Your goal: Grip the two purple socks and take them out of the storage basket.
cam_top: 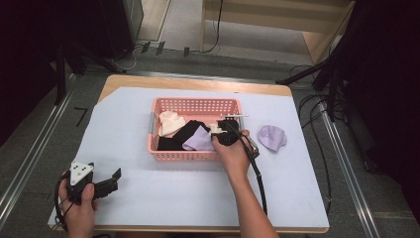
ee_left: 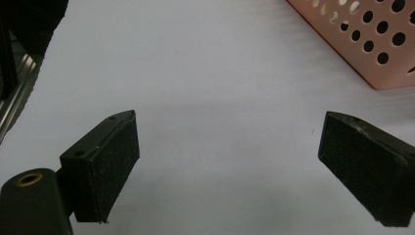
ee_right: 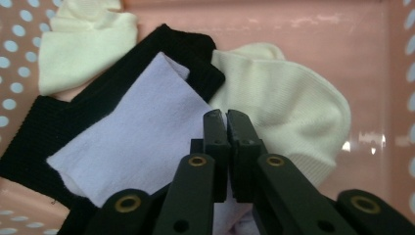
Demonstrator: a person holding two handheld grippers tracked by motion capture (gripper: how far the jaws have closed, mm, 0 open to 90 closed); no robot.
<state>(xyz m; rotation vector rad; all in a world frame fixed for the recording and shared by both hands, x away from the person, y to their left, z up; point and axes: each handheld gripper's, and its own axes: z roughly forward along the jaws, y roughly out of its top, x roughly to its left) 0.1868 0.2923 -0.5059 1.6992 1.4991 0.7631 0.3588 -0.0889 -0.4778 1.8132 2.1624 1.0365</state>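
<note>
A pink perforated basket (cam_top: pixel 193 102) holds a lavender sock (ee_right: pixel 142 132), a black sock (ee_right: pixel 58 127) and cream socks (ee_right: pixel 284 103). My right gripper (ee_right: pixel 226 116) reaches down into the basket (ee_right: pixel 303 24), shut, its tips at the lavender sock's right edge beside a cream sock. I cannot tell whether cloth is pinched between the pads. In the high view that right gripper (cam_top: pixel 221 133) is over the basket's right part. A second lavender sock (cam_top: pixel 272 137) lies on the table right of the basket. My left gripper (ee_left: pixel 227 161) is open over bare white sheet, holding nothing.
A white sheet (cam_top: pixel 163 193) covers the wooden table. The basket's corner (ee_left: pixel 377 49) stands ahead and to the right of the left gripper (cam_top: pixel 112 180). A cable trails from the right gripper toward the front edge. Stands and cables crowd the floor around the table.
</note>
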